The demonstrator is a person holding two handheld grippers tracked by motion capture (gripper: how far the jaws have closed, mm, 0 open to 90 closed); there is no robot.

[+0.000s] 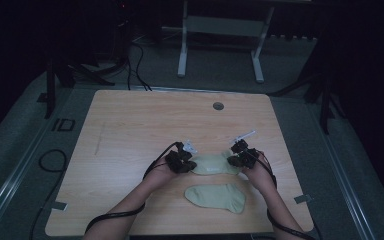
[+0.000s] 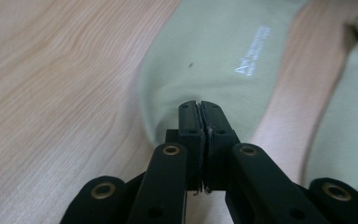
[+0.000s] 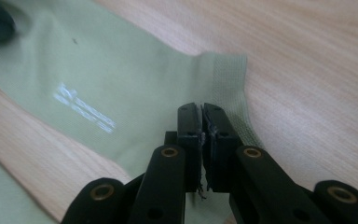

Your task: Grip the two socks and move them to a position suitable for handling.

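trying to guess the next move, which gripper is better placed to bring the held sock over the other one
Neither clearly: the left gripper and right gripper are each shut on an end of the upper sock. The second sock lies slightly nearer the right hand, so probably both together.

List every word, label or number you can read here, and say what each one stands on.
"ID": dark letters on the grey floor mat left of the table.
White two-line print on the pale green sock held between the grippers: too blurred to read in either gripper view.
Nothing readable on the second sock.
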